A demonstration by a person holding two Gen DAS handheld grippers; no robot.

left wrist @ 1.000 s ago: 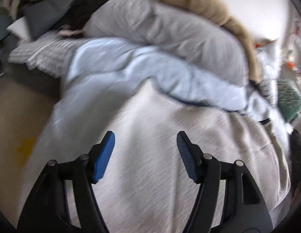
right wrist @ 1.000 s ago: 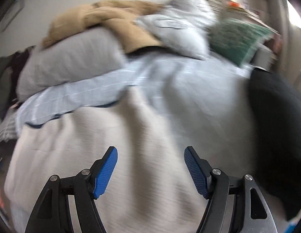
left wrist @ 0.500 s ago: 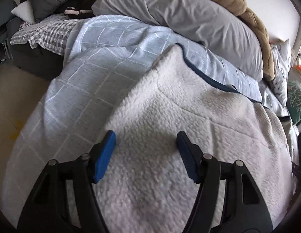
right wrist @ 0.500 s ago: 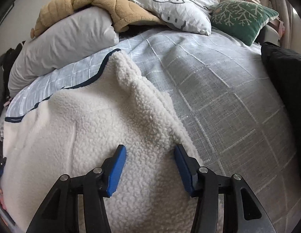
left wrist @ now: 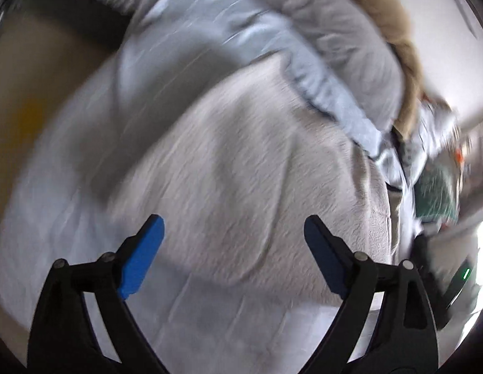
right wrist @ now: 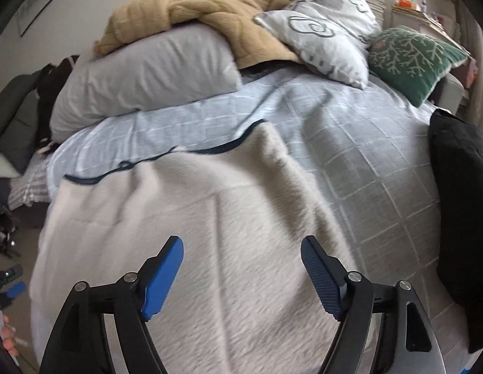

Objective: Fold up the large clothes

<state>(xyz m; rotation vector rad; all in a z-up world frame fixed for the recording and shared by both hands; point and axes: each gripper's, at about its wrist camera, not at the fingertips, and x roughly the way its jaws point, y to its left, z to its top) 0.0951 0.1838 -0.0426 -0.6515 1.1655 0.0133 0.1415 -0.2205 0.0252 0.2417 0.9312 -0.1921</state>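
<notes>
Fleece garment [right wrist: 185,249]: one big cream sherpa piece, lying spread on the bed and covering most of the near half. Can't tell if it's a jacket or a robe.
Its trim: a dark navy edge [right wrist: 210,151] runs along the far side, wavy, lying right on the bed cover.
Bed cover [right wrist: 350,143]: one, pale blue-grey with a white grid. Bare on the right side, so there's open room there.
Pillows: three. One large plain grey pillow [right wrist: 148,74] at the back left, one white printed pillow [right wrist: 328,34], and one green cushion [right wrist: 412,56] with a white branch pattern.
Tan blanket [right wrist: 216,12]: one, bunched on top of the grey pillow.
Black cloth [right wrist: 459,202]: one dark heap at the bed's right edge, well apart from the fleece.
Left gripper [left wrist: 233,246]: view is super blurry, but the jaws have just been opening and stand wide, hovering over the fleece [left wrist: 241,162] with nothing pinched.
Right gripper [right wrist: 241,265]: jaws just spread too and are wide now, with the fleece below them and not clamped.
Left edge: floor [right wrist: 23,240] and clutter past the mattress, plus a bit of a hand [right wrist: 9,339] at the bottom corner.
</notes>
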